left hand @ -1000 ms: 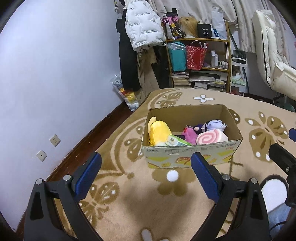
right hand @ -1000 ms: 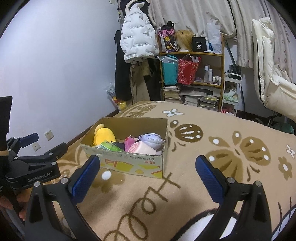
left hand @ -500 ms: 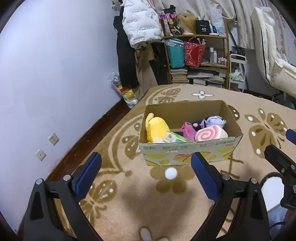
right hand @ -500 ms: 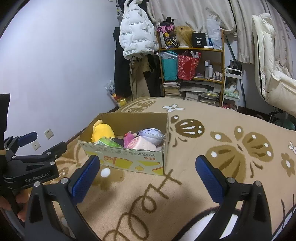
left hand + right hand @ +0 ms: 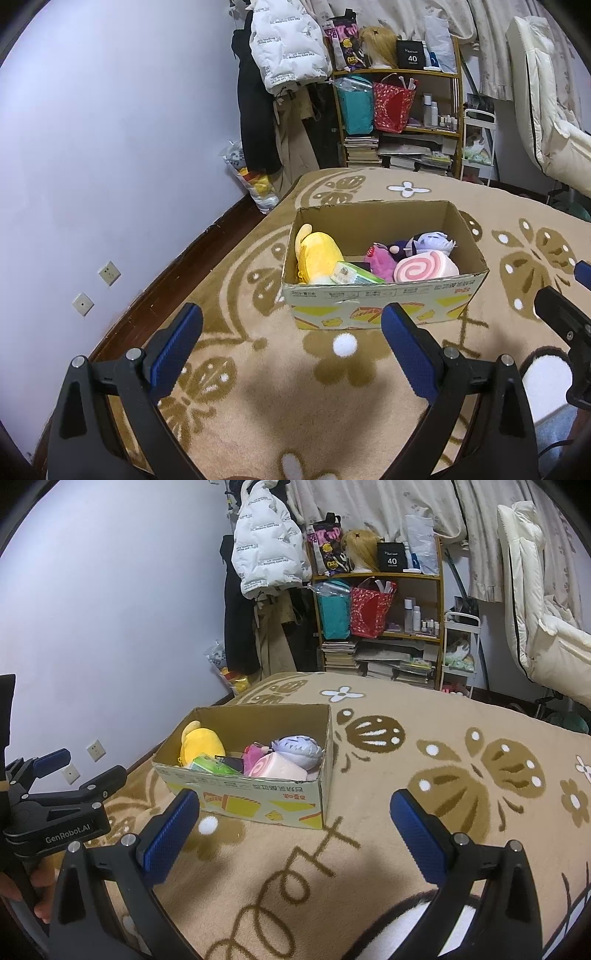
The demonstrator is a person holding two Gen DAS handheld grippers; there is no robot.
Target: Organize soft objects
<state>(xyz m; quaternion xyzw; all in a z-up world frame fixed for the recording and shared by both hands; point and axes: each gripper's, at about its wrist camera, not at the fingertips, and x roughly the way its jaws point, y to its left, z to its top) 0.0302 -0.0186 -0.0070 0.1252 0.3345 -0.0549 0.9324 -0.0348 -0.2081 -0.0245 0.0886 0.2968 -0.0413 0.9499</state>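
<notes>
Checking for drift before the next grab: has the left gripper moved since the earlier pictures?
Yes. The left gripper has eased back and tilted: in its view, the cardboard box now sits slightly lower and left relative to the jaws, which stay open.

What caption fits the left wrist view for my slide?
Open left gripper facing a cardboard box of plush toys on a patterned rug.

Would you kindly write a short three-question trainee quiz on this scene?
1. True or false: the left hand-held gripper holds a toy.
2. Which toy in the cardboard box lies at its left end: A) pink swirl roll plush, B) yellow plush, C) lavender plush?
3. Fill in: the box stands on a ____.

Key: 1 false, both grippers are open and empty; 2 B; 3 carpet.
</notes>
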